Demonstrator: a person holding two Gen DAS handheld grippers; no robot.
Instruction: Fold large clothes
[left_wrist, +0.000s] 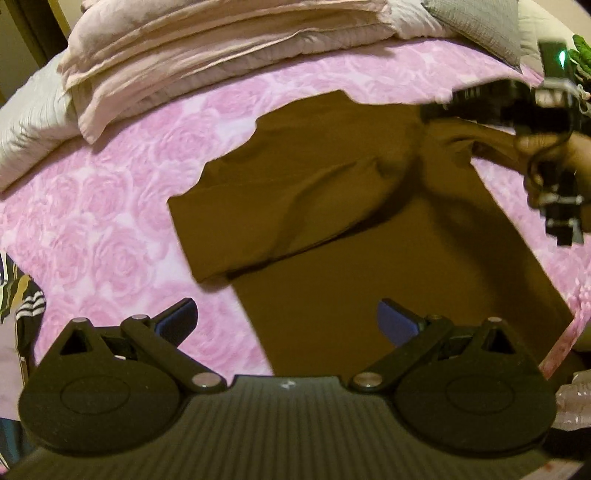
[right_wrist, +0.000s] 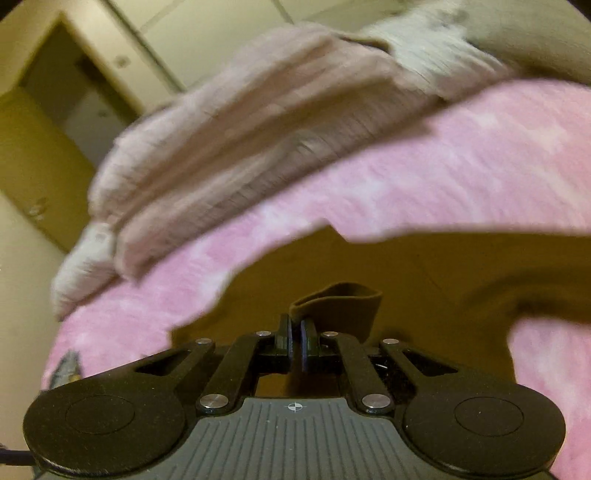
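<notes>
A brown shirt (left_wrist: 369, 229) lies spread on the pink rose-patterned bedspread (left_wrist: 110, 206), one sleeve folded across its body. My left gripper (left_wrist: 286, 321) hovers open over the shirt's lower edge, nothing between its blue pads. In the left wrist view my right gripper (left_wrist: 439, 107) comes in from the upper right, held by a hand, pinching the shirt near its far shoulder. In the right wrist view my right gripper (right_wrist: 295, 332) is shut on a brown fold of the shirt (right_wrist: 340, 302), which loops up just past the fingertips.
A stack of folded pale pink bedding (left_wrist: 207, 48) and a grey pillow (left_wrist: 476, 26) lie at the far end of the bed. Striped cloth (left_wrist: 18, 295) hangs at the left edge. A door and wall (right_wrist: 55, 110) show beyond the bed.
</notes>
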